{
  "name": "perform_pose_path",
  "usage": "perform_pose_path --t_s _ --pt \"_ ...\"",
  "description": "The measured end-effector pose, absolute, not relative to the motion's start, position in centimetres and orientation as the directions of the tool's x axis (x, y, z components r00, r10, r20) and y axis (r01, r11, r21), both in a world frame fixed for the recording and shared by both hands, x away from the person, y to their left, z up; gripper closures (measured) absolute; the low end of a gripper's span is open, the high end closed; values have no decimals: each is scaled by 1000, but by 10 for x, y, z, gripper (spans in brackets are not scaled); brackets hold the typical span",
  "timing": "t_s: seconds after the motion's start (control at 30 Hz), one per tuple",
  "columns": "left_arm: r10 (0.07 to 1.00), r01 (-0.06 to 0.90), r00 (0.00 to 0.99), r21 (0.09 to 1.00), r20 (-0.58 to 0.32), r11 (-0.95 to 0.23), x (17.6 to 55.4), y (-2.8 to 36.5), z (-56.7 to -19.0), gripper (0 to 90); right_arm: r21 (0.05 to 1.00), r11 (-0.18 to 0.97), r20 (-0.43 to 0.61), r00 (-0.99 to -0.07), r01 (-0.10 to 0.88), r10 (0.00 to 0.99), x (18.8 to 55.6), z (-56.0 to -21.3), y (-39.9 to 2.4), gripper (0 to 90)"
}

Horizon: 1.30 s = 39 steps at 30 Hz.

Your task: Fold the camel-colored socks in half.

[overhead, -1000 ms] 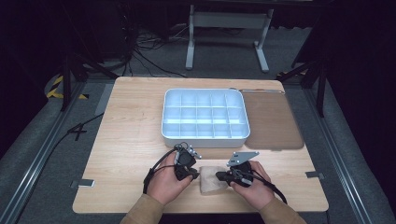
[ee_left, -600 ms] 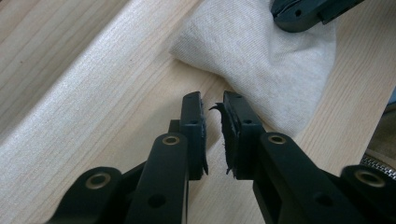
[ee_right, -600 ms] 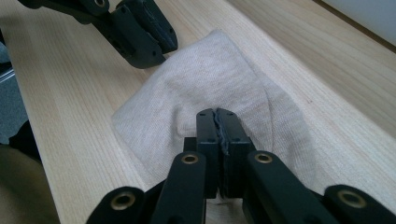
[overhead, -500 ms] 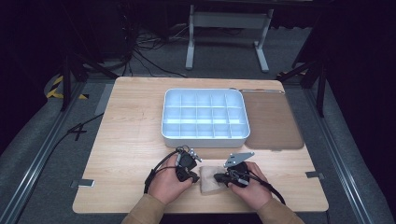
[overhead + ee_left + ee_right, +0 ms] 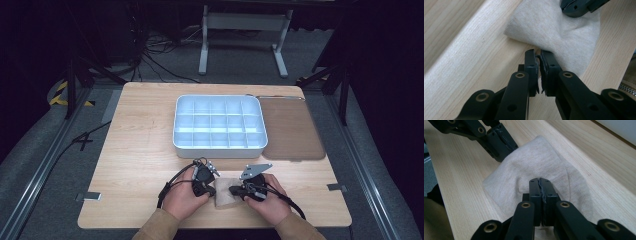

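A small beige cloth [image 5: 226, 196] lies crumpled on the wooden table near its front edge, between the two hands. My left gripper [image 5: 212, 191] is at the cloth's left edge. Its jaws have just been closing, and in the left gripper view they [image 5: 538, 53] stand almost together, pinching the edge of the cloth [image 5: 559, 32]. My right gripper [image 5: 234, 190] is shut on the opposite side. In the right gripper view its jaws [image 5: 540, 181] are pressed together in a pucker of the cloth [image 5: 536, 160], and the left gripper [image 5: 507, 151] holds the far corner raised.
A white tray [image 5: 218, 148] divided into several empty compartments stands at the table's middle. A brown mat [image 5: 292, 131] lies to its right. Bare wood stretches to the left of the hands. A metal stand [image 5: 242, 22] is on the floor behind the table.
The left gripper has shifted slightly toward the cloth and its jaws have come together on the cloth's edge. The right gripper has stayed where it was.
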<state>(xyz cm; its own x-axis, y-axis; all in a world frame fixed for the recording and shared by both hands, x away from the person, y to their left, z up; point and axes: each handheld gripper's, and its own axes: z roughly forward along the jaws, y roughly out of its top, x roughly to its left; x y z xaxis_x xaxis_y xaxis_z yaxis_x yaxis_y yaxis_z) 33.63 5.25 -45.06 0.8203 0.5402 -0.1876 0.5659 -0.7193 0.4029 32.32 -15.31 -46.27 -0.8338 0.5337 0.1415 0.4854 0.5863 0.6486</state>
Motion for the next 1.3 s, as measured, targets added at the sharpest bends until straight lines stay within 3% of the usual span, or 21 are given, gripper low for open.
perform_pose_path --t_s 0.37,0.43,0.83,1.03,1.13,1.2,1.3 --pt "478 523 849 489 -224 -699 330 43 -441 829 648 582 161 -835 491 526 322 -462 -153 891" --pt "466 506 859 486 -210 -713 329 40 -439 838 646 570 206 -835 507 510 321 -463 -151 894" --pt "465 490 866 489 -183 -722 326 39 -435 847 651 563 205 -832 509 515 320 -462 -153 861" --pt "469 497 863 486 -189 -719 326 40 -435 844 671 529 184 -807 520 561 321 -441 -176 839" --pt "469 499 862 487 -193 -717 326 40 -435 843 642 533 173 -781 552 601 323 -437 -188 835" --pt "472 502 860 482 -192 -718 327 40 -435 844 573 545 161 -736 612 657 328 -440 -200 833" --pt "469 499 862 487 -194 -716 326 39 -435 843 533 558 172 -727 636 664 329 -449 -201 831"
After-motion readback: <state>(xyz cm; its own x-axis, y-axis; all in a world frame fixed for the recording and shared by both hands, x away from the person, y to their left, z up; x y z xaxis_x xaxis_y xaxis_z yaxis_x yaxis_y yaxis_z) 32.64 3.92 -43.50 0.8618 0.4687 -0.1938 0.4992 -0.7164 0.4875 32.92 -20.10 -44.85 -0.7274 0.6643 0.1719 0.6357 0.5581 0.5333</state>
